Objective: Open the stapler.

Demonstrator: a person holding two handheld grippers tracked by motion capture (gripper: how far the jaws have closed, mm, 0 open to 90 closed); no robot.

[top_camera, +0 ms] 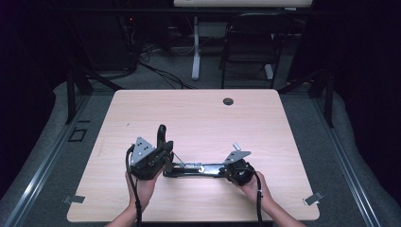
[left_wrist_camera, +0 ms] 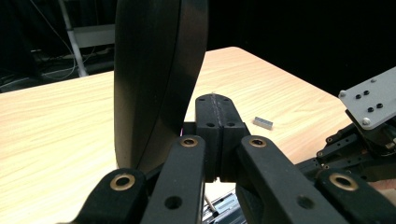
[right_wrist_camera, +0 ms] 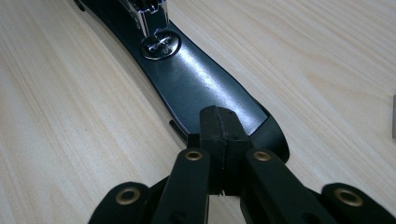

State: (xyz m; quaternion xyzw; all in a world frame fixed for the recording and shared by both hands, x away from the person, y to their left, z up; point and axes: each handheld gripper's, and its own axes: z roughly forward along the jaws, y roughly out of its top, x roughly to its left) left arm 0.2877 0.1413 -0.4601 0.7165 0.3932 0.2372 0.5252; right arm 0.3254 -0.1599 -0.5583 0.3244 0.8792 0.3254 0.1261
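Observation:
A black stapler lies swung open on the wooden table (top_camera: 198,123). Its base (top_camera: 194,169) rests flat between my two grippers, and its top arm (top_camera: 161,136) stands upright. My left gripper (top_camera: 167,163) is shut with nothing between its pads (left_wrist_camera: 208,122), right beside the upright arm (left_wrist_camera: 159,79). My right gripper (top_camera: 226,170) is also shut, its tips (right_wrist_camera: 219,126) resting over the glossy end of the base (right_wrist_camera: 196,84), near the round metal anvil (right_wrist_camera: 161,45). A small strip of staples (top_camera: 236,147) lies on the table just beyond the right gripper.
A cable grommet (top_camera: 228,101) sits near the table's far edge. Metal clips (top_camera: 75,199) (top_camera: 313,198) lie at the two near corners. A black chair (top_camera: 250,42) and a desk leg (top_camera: 196,47) stand behind the table. The staple strip (left_wrist_camera: 263,122) lies right of the left jaws.

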